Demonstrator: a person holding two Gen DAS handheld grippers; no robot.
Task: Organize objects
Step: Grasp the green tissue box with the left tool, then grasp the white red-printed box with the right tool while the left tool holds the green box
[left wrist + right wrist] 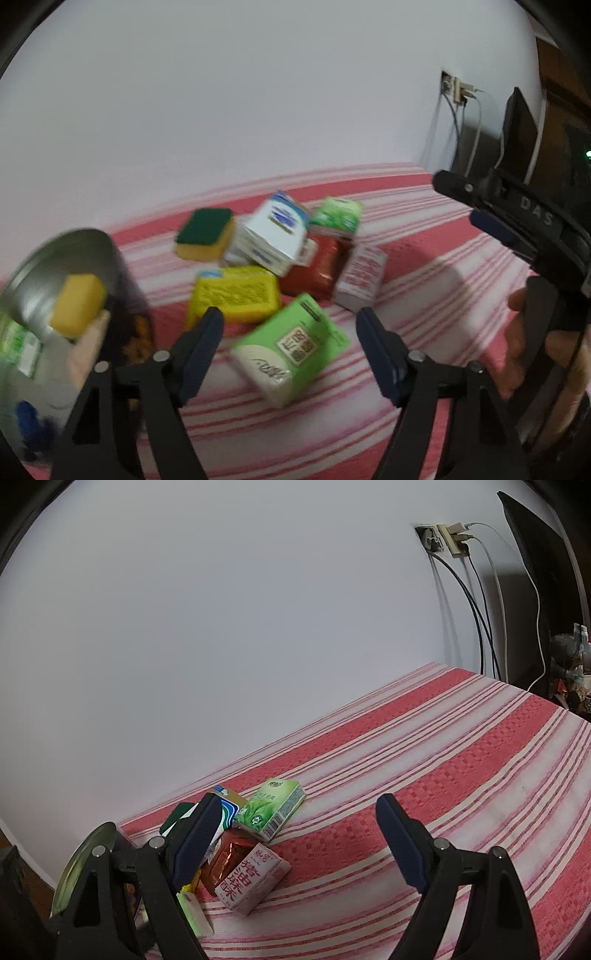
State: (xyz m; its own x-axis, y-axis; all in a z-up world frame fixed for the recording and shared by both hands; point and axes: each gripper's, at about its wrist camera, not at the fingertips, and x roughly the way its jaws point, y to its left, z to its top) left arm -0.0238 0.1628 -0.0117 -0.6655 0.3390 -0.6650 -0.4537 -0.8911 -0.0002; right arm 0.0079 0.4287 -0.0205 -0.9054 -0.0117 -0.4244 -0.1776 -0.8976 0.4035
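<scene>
My left gripper (pixel 290 321) hangs open over a green tissue pack (pixel 291 347), which lies between its fingers without touching either pad. Behind it sits a pile: a yellow pack (pixel 234 295), a green-topped sponge (pixel 205 238), a blue-and-white box (pixel 275 232), a green box (pixel 336 214), a red foil pack (pixel 321 266) and a red-and-white box (pixel 362 278). A yellow sponge (pixel 77 302) rests in a metal bowl (pixel 44 266) at the left. My right gripper (pixel 297 805) is open above bare striped cloth, right of the green box (pixel 273 808) and red-and-white box (pixel 255 878).
A red-and-white striped cloth (pixel 424 775) covers the surface, which runs against a white wall. A wall socket with cables (pixel 450 539) and a dark screen (pixel 535 572) stand at the far right. A dark patterned object (pixel 133 332) sits beside the bowl. A hand (pixel 517 332) holds the other gripper.
</scene>
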